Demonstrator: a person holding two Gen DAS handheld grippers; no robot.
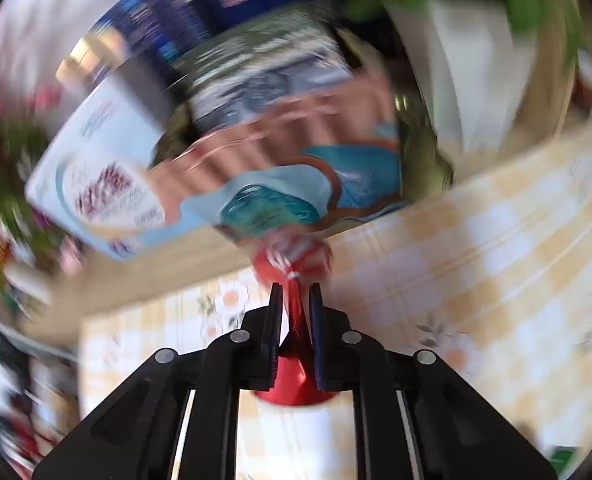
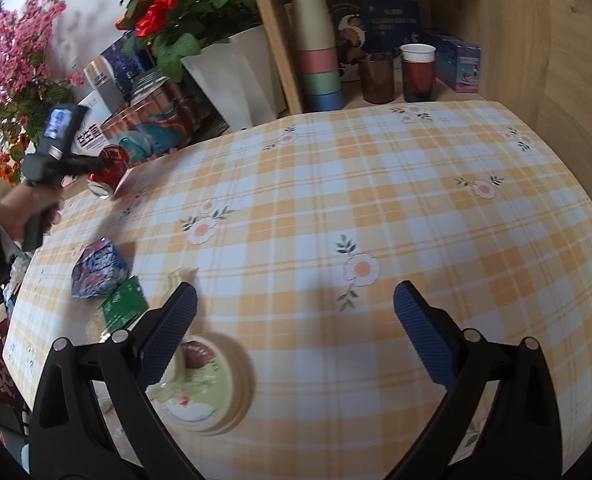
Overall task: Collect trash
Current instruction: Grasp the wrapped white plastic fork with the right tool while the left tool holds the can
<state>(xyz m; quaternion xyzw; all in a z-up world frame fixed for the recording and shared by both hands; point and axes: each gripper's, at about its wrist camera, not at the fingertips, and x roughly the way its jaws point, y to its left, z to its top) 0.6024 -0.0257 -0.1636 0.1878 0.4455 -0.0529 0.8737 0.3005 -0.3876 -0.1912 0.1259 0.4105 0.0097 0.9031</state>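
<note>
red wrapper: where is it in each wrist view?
Left wrist: red wrapper bottom centre, pinched in the left claw.
Right wrist: far left, mid-height, at that claw's tip.
Shared landmark: the teal-and-pink box just behind it.

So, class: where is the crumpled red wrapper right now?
The red wrapper is pinched between the left gripper fingers, above the checked tablecloth's far left edge, beside the stacked boxes in the right wrist view.

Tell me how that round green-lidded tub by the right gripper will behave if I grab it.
The tub looks low and wide, so it probably won't tip. Its smooth lid may be slippery. The open right gripper looks wide enough to span it, judging roughly.
</note>
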